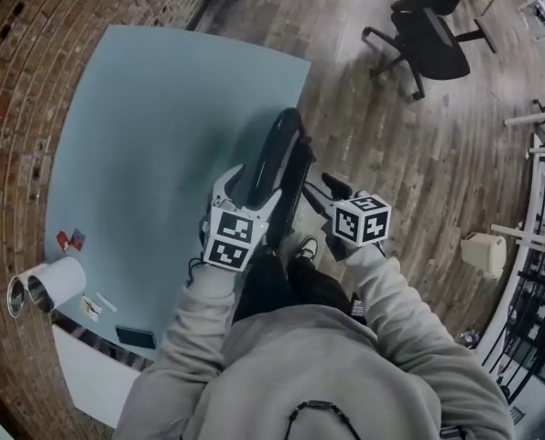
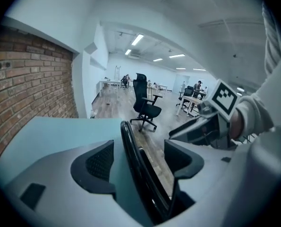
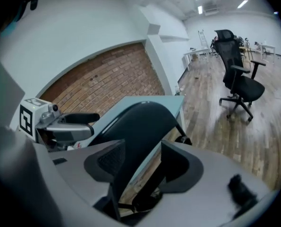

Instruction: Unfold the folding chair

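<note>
Head view: the folding chair point(image 1: 274, 159) stands folded and upright on the wooden floor point(image 1: 391, 136), right at the near edge of the pale blue bench point(image 1: 153, 126) and just in front of the person's legs. The left hand-held gripper point(image 1: 252, 191) reaches over the chair's rounded top edge. The right hand-held gripper point(image 1: 334, 189) is close beside the chair's frame on the other side. A black office chair point(image 1: 428, 30) stands well apart, farther down the room. A brick wall point(image 1: 16, 108) runs along the bench's far side. On the bench's corner lie a roll of paper point(image 1: 59, 282) and a few small items too small to tell.

Left gripper view: the jaws stand apart. The chair's thin black rim point(image 2: 135, 160) runs up between them, with a strip of bench showing on one side and floor on the other. The right hand-held gripper shows to the right, near the chair.

Right gripper view: the jaws stand apart here too. The chair's broad black panel point(image 3: 140, 126) fills most of the gap, close to the left pad point(image 3: 105, 162); contact cannot be made out.
</note>
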A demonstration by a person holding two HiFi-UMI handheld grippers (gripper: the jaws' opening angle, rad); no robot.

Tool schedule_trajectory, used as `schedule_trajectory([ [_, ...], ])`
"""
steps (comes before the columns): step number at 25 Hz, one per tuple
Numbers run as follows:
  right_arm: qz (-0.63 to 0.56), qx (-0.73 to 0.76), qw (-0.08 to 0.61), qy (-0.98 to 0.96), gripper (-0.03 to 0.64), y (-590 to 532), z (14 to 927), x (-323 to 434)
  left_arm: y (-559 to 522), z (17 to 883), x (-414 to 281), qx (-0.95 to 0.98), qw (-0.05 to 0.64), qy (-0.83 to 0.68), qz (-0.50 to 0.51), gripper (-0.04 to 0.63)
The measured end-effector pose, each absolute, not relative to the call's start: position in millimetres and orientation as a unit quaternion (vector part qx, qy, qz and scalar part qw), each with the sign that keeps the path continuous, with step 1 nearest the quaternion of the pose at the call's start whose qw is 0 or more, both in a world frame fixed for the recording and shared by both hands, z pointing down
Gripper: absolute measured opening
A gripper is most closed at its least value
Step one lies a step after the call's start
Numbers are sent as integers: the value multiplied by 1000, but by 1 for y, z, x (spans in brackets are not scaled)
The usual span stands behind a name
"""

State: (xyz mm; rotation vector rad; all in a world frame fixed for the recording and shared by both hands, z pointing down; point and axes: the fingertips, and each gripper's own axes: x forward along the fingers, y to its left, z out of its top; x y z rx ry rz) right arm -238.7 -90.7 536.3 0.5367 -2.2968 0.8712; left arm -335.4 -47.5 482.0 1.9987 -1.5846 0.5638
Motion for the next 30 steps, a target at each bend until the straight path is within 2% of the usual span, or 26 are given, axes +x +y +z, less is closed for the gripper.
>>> schedule_trajectory([
  [3,349,197,360,-842,249,-75,592,-243,-47,512,-331,731,316,-565,216,347],
  [7,380,193,424,-799,272,-51,667,-242,-39,546,-318,727,365,-527,244,348],
  [10,387,211,460,-771,273,-50,709,-242,-39,553,-308,731,403,-503,224,348],
  [14,399,255,469,-746,273,-61,743,-249,-40,563,-302,727,455,-475,196,342],
  [18,411,272,462,-737,273,-64,773,-265,-45,568,-307,709,502,-464,174,240],
  [21,410,272,489,-720,273,-58,789,-264,-46,572,-315,684,535,-476,138,192],
  [22,401,273,493,-723,273,-63,793,-266,-46,573,-319,672,553,-479,114,136],
  [23,394,269,493,-728,272,-69,797,-271,-47,574,-321,665,564,-480,99,117],
  [26,393,241,503,-732,271,-70,809,-284,-48,575,-323,661,553,-492,122,104],
  [28,402,229,508,-727,214,-68,815,-284,-47,575,-325,660,551,-496,126,106],
  [30,416,235,503,-720,194,-67,815,-280,-46,575,-325,660,552,-493,125,106],
])
